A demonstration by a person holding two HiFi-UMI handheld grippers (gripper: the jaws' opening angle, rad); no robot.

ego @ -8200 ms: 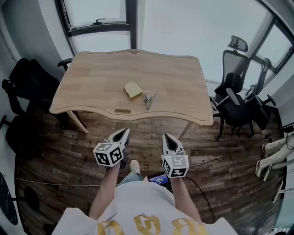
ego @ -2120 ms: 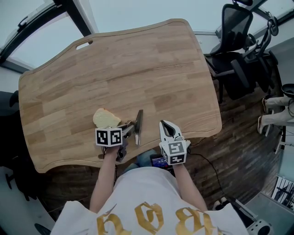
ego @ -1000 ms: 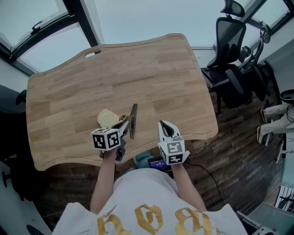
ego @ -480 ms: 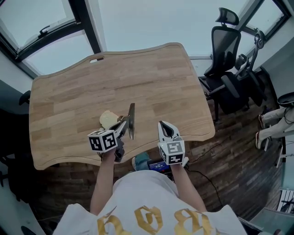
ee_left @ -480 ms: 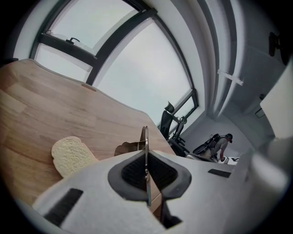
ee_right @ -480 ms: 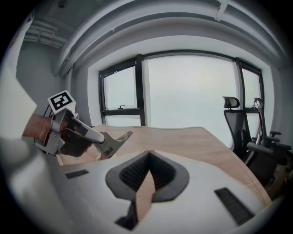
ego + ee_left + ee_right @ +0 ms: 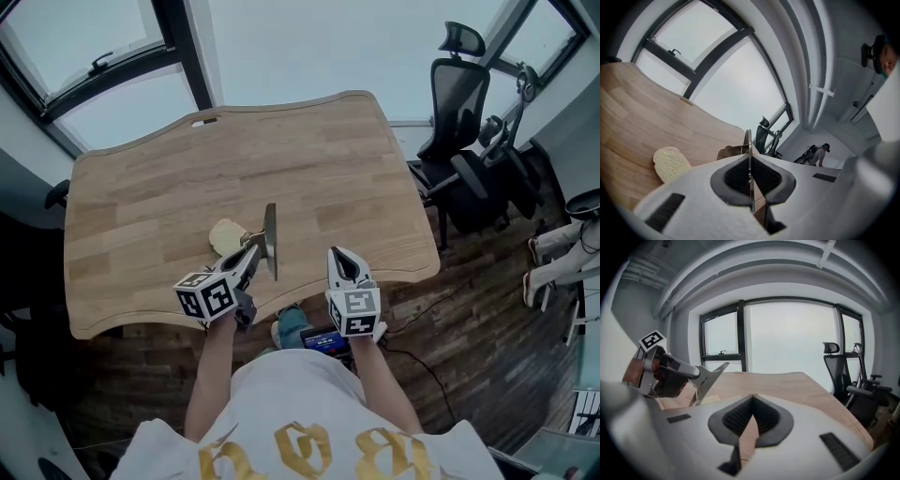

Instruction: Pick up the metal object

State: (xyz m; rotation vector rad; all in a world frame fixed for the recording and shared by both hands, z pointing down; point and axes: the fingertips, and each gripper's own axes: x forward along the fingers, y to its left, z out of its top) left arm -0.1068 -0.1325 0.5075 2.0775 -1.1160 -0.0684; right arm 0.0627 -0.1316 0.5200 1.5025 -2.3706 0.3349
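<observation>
Metal object [image 7: 270,240] in left hand-held gripper [image 7: 253,253]

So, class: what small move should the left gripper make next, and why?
Probably raise the left gripper a little, straight up. Its jaws are shut on the thin metal tool, which looks clear of the table and hangs near the bread, so extra height seems safest.
</observation>
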